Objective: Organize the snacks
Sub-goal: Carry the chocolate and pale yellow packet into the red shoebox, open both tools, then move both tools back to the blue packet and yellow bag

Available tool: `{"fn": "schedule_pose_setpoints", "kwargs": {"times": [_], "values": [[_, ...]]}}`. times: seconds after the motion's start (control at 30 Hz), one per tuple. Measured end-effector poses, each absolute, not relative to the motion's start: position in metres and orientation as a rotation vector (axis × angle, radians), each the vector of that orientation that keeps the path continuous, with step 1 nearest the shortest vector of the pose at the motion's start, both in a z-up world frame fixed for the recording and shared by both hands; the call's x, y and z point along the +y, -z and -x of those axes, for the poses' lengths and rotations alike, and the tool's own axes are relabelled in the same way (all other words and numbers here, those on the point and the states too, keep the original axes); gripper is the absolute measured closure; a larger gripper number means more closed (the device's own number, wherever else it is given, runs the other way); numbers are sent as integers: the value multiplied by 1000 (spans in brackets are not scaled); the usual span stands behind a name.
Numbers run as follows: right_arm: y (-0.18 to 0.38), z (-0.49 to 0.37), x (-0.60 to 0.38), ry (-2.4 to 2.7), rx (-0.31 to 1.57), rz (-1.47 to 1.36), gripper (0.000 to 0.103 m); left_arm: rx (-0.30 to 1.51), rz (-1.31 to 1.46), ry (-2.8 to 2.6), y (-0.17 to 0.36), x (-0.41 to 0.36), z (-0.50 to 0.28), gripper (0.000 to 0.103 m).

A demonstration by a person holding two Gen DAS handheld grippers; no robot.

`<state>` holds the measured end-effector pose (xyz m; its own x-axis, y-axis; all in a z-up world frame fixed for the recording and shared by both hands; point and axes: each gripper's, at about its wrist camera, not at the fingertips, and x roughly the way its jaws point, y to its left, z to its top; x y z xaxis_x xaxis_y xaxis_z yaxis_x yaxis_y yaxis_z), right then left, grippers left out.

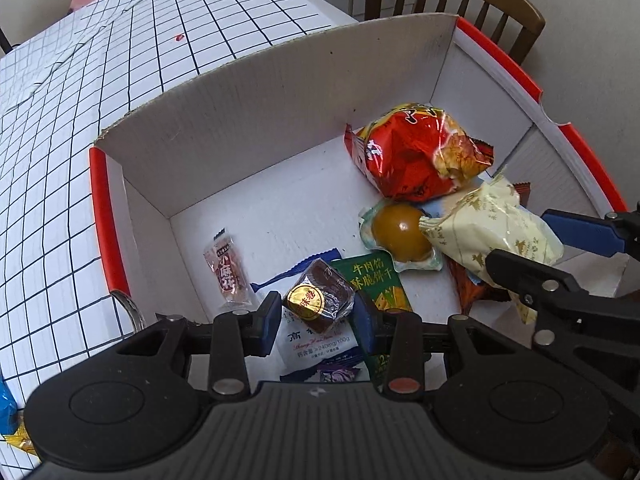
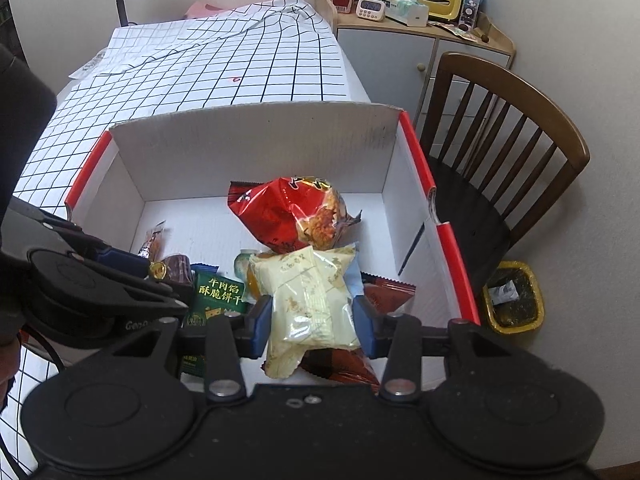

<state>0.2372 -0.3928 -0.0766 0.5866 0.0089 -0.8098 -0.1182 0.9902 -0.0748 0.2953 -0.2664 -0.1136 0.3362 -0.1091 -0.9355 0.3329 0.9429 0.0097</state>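
Two grippers hang inside the white cardboard box with red edges (image 2: pixel 256 136). Left gripper (image 1: pixel 316 318) clasps a small brown foil-wrapped cake with gold sticker (image 1: pixel 318 300) near the box's front-left; right gripper (image 2: pixel 312 320) clamps a pale-yellow plastic pastry packet (image 2: pixel 310 300), long axis pointing toward the box's far wall.

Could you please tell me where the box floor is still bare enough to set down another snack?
The box floor is bare along the far wall and left corner, bordered by the red bag and pink packet. The near right side is crowded around the egg and cream packet.
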Motion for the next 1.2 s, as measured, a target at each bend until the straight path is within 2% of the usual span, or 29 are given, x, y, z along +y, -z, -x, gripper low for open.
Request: {"fn": "schedule_pose_setpoints", "kwargs": {"times": [0.27,0.33,0.47,0.77,0.9,1.07,1.1,1.2], "values": [[73,-231,-391,-72,933,118,53,1176,-192,315,101,-261,-285,64],[71,-228,-389,-74,933,115,52,1168,-176,318,97,-257,-282,60],[66,-218,-384,-69,914,127,40,1143,-151,330,87,-248,-273,58],[43,-192,-367,-98,867,130,37,1063,-122,352,60,-221,-248,58],[30,-179,-354,-96,823,145,26,1029,-105,354,48,-202,-237,58],[17,-163,-335,-122,791,143,23,991,-83,347,33,-174,-223,58],[15,-161,-330,-128,784,143,22,982,-79,347,30,-168,-219,58],[9,-154,-316,-149,770,134,20,957,-67,333,21,-149,-209,47]]}}
